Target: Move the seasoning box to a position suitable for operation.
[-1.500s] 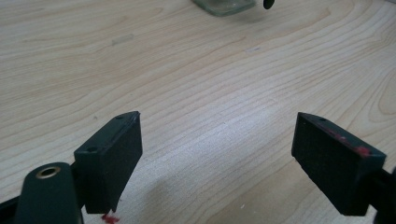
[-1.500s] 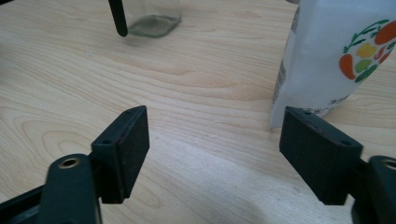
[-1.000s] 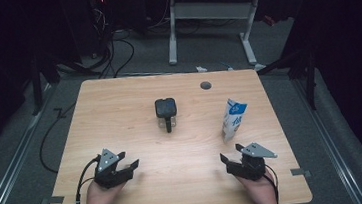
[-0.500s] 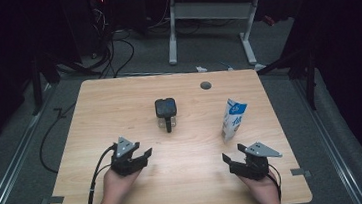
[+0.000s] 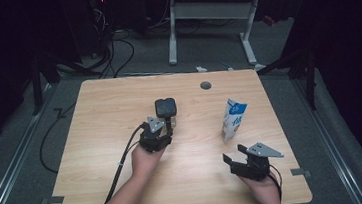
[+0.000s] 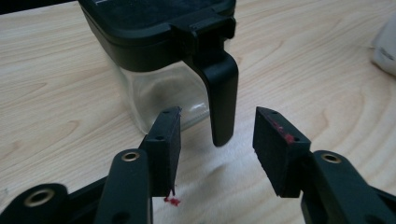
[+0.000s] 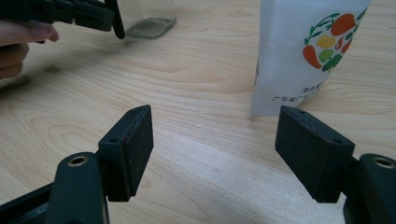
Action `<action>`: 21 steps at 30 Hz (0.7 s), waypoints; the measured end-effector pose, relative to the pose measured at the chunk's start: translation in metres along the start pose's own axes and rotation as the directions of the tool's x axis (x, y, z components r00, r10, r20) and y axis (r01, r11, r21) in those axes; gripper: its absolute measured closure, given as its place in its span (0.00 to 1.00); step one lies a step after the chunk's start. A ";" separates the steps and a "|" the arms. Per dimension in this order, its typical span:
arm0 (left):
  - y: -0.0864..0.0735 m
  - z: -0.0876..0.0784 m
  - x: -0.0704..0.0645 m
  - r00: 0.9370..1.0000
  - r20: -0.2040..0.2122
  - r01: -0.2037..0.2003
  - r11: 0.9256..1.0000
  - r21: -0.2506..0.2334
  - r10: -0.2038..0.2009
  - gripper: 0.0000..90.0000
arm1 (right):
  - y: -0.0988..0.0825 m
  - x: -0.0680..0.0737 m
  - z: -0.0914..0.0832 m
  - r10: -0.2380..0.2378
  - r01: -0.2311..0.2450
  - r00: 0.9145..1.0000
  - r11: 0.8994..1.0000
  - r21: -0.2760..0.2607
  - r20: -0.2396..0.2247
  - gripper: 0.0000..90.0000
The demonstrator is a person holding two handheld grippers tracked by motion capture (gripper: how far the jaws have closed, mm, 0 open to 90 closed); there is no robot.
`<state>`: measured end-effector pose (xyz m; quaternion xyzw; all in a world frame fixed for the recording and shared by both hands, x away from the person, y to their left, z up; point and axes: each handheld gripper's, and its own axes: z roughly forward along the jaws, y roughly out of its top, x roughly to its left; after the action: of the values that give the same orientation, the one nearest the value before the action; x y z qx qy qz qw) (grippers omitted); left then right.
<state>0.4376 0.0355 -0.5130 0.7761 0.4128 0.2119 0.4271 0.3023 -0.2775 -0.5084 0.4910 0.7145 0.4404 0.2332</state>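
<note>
Left gripper [image 6: 217,135], jaws just closing yet apart, straddles black handle of clear lidded glass jar [image 6: 159,56] mid-table [image 5: 102,190]. Right gripper [image 7: 212,140] gapes empty near white printed pouch [image 7: 308,51].

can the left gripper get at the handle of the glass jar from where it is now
Probably yes. The left gripper sits right in front of the jar, its jaws have just been closing, and the black handle hangs in line with the gap between them with nothing in between. The pads do not press on it yet.
</note>
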 end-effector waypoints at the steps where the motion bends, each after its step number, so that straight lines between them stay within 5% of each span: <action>1: 0.000 0.002 -0.001 1.000 0.003 0.002 1.000 -0.009 -0.002 0.63 | 0.000 0.000 0.000 0.001 -0.001 1.000 1.000 0.002 -0.001 0.31; 14: 0.000 0.007 -0.001 1.000 0.024 0.015 0.999 -0.032 -0.014 0.84 | 0.000 0.004 0.001 -0.007 0.007 1.000 1.000 0.006 -0.009 0.32; 21: -0.002 0.004 -0.008 0.998 0.053 -0.035 0.999 -0.034 0.036 0.87 | 0.001 0.004 0.000 -0.007 0.007 1.000 1.000 0.005 -0.009 0.32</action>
<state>0.4348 0.0271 -0.5163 0.7816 0.3838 0.2053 0.4468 0.3011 -0.2734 -0.5078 0.4872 0.7183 0.4400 0.2304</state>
